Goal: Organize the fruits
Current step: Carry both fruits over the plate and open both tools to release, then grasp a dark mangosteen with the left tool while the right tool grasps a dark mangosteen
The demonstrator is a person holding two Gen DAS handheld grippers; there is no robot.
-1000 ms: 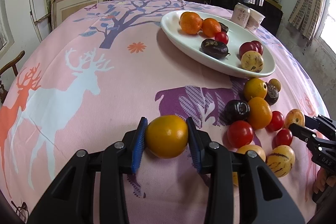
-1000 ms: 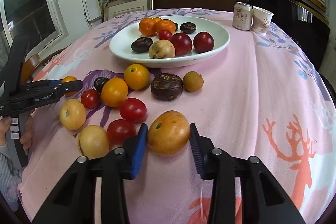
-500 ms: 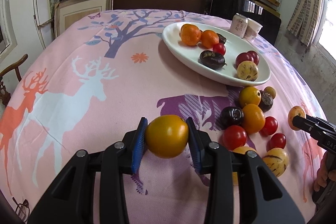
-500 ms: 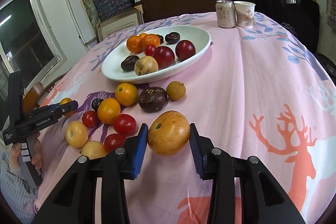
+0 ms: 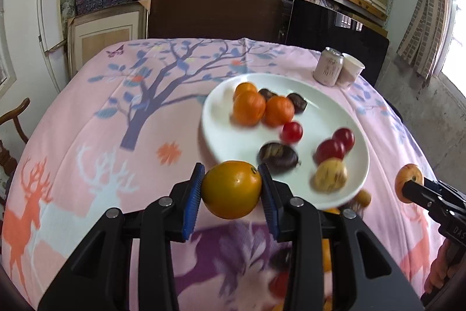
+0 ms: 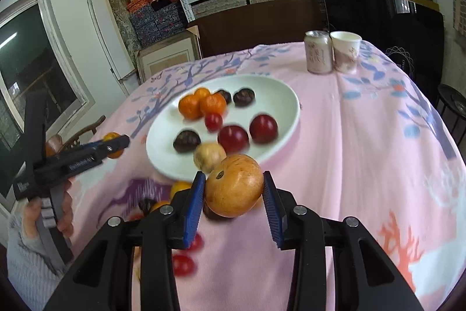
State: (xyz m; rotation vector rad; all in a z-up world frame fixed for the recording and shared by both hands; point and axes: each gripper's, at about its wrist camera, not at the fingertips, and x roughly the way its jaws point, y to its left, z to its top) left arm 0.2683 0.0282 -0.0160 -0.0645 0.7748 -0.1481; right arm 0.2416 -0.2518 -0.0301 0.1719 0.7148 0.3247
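My left gripper (image 5: 231, 190) is shut on a yellow-orange round fruit (image 5: 231, 188), held in the air just before the near rim of the white plate (image 5: 221, 112). My right gripper (image 6: 233, 190) is shut on a tan-orange fruit (image 6: 234, 185), also lifted in front of the white plate (image 6: 279, 95). The plate holds oranges (image 6: 189, 105), dark passion fruits, red plums (image 6: 263, 128) and a pale speckled fruit. Each gripper shows in the other's view: the right gripper (image 5: 407, 188) at the right edge, the left gripper (image 6: 115, 145) at the left, held by a hand (image 6: 43, 212).
Several loose fruits (image 6: 182, 264) lie blurred on the pink deer-print tablecloth (image 5: 87, 136) below the grippers. A drinks can (image 6: 317, 51) and a paper cup (image 6: 345, 50) stand behind the plate. A wooden chair (image 5: 14, 118) is at the table's left, shelves behind.
Both grippers have lifted their fruits off the tablecloth and carried them up toward the plate, which now looms closer. The loose fruits have dropped low in both views.
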